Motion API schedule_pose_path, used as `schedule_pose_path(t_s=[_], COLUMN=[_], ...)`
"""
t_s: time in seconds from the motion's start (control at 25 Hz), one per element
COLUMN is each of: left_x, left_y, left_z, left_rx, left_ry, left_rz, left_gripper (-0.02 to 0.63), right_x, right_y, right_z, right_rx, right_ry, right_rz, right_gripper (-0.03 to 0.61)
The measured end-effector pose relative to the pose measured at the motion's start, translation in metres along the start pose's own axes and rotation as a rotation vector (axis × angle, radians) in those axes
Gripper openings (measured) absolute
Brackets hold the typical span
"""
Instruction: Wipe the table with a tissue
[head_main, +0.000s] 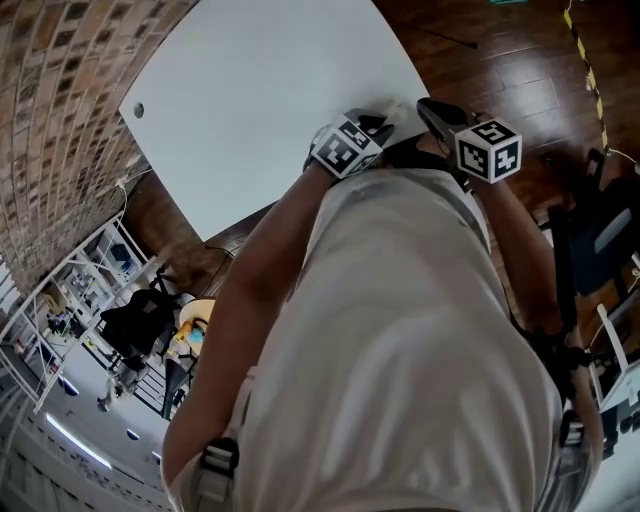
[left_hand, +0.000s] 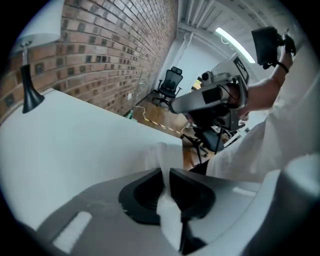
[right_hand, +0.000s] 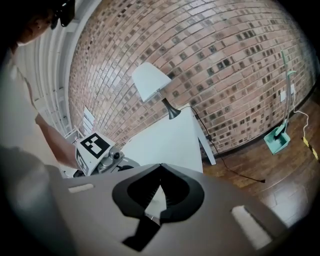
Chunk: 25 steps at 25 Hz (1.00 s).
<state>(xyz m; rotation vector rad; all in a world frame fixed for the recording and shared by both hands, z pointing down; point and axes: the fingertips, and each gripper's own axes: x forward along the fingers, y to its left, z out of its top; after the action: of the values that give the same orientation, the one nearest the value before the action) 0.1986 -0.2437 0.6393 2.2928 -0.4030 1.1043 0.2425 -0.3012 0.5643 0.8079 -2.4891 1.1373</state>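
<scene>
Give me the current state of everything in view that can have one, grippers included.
left gripper: shut on the tissue.
tissue: pinched, its free end sticking out past the jaws near the table's edge.
right gripper: shut, nothing held.
lamp: upright on the table, looks unlit.
table: standing level, both grippers at one edge.

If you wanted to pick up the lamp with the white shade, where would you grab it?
Probably the thin dark stem of the white-shaded table lamp, coming level from the side. It stands upright and looks narrow enough for two jaws; the cone shade above is too wide.
</scene>
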Motion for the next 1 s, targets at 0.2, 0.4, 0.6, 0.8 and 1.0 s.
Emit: schedule_pose_path(t_s=[0.2,0.4,0.6,0.8,1.0], left_x=[-0.026,-0.084,-0.138,-0.220,-0.251], left_y=[-0.003,0.006,-0.004,-0.006,-0.025], left_z=[-0.004,-0.031,-0.078,-0.131,-0.175], left_rx=[-0.144,-0.289,-0.427,-0.467,-0.544], left_ry=[-0.175,-0.414,-0.606,-0.716,-0.802], left_rz=[0.024,0.154,0.267,0.417,0.518], left_gripper=[0.043,0.044,0.044,0.044,0.044], right_x=[0.004,0.016,0.024,0.059,0.060], right_y=[0.029,0.070,0.119,0.190,0.240], right_z=[0.010,0.000,-0.026,-0.046,-0.063], right_rx=[-0.065,-0.157,-0.248,-0.352,-0.421], right_ry=[-0.020,-0.002,0.053,0.065,0.094], right_rz=[0.017,0.073,0.120,0.198,0.278], right_gripper=[0.008,0.008,0.008,0.008,0.008])
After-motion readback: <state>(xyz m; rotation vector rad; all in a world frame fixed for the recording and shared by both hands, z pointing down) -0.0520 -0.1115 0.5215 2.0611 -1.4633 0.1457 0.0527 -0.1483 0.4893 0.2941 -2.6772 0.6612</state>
